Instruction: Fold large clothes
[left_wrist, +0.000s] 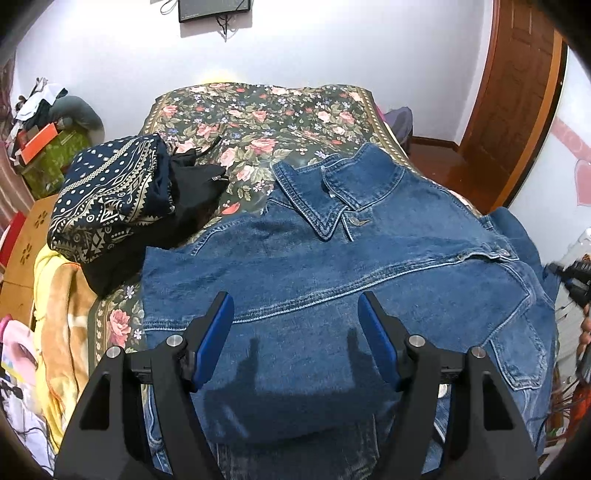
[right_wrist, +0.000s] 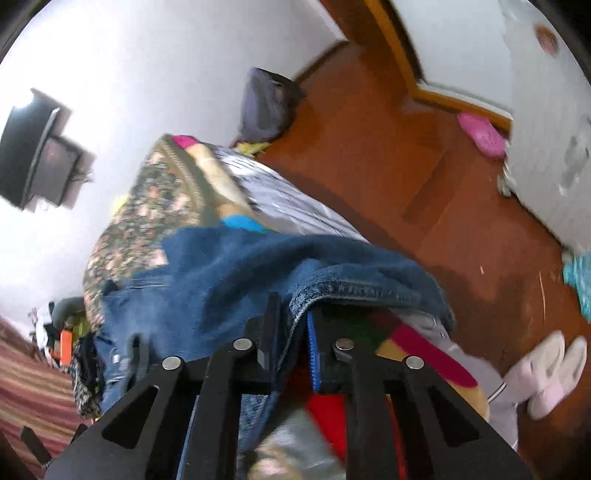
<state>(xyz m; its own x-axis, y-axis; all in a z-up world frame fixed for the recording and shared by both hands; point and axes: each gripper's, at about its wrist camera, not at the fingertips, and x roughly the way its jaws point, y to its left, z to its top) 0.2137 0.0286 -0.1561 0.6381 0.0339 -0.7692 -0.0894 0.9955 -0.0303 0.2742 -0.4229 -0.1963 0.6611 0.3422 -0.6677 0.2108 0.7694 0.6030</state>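
A blue denim jacket (left_wrist: 332, 266) lies spread on the bed, collar (left_wrist: 321, 199) toward the far side. My left gripper (left_wrist: 295, 314) is open and empty, hovering just above the jacket's near part. My right gripper (right_wrist: 295, 317) is shut on a seamed edge of the denim jacket (right_wrist: 354, 288) at the bed's right side; the view is tilted and blurred. The right gripper also shows at the right edge of the left wrist view (left_wrist: 572, 277).
A floral bedspread (left_wrist: 258, 122) covers the bed. A navy patterned cloth (left_wrist: 107, 199) and a black garment (left_wrist: 195, 184) lie at the jacket's left. Clutter and boxes (left_wrist: 40, 147) stand at the left. Slippers (right_wrist: 550, 373) sit on the wooden floor (right_wrist: 369, 129) at the right.
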